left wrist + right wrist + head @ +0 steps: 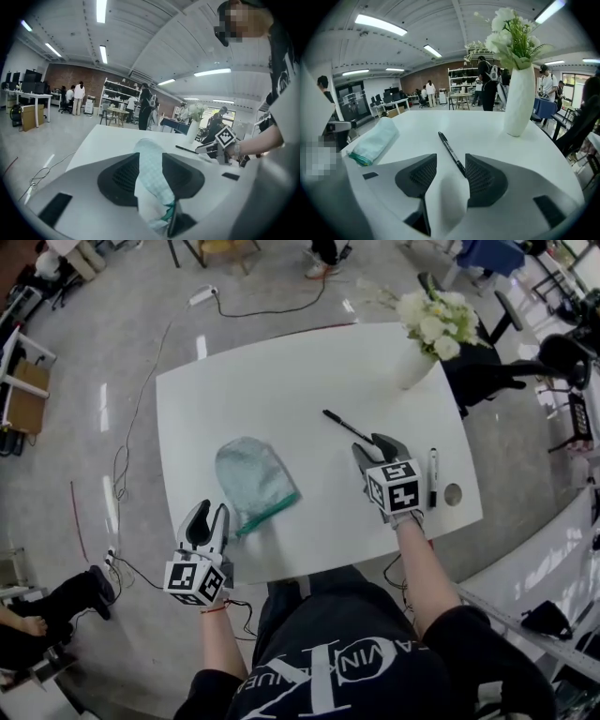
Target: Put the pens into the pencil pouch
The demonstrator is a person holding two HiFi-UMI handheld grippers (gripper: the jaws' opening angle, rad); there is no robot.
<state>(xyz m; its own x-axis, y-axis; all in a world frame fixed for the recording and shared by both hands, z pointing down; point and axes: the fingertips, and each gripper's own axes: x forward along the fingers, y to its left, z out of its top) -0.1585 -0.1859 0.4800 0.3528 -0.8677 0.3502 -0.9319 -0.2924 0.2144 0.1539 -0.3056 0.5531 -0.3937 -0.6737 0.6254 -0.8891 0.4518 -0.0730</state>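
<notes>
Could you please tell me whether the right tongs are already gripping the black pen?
No, the black pen lies flat on the white table, its near end between the open jaws of the right tongs.

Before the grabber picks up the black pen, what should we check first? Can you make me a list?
1. Right gripper jaws apart: ok.
2. Black pen lined up with it: ok. The pen lies just ahead, its near end by one jaw.
3. Right gripper empty: ok, it holds nothing.
4. Left gripper ready at the pouch: ok. Its jaws are apart and the pouch lies right in front.
5. Pouch mouth unzipped: cannot tell.
6. Second pen out of the way: ok. It lies off to the side on the table.
</notes>
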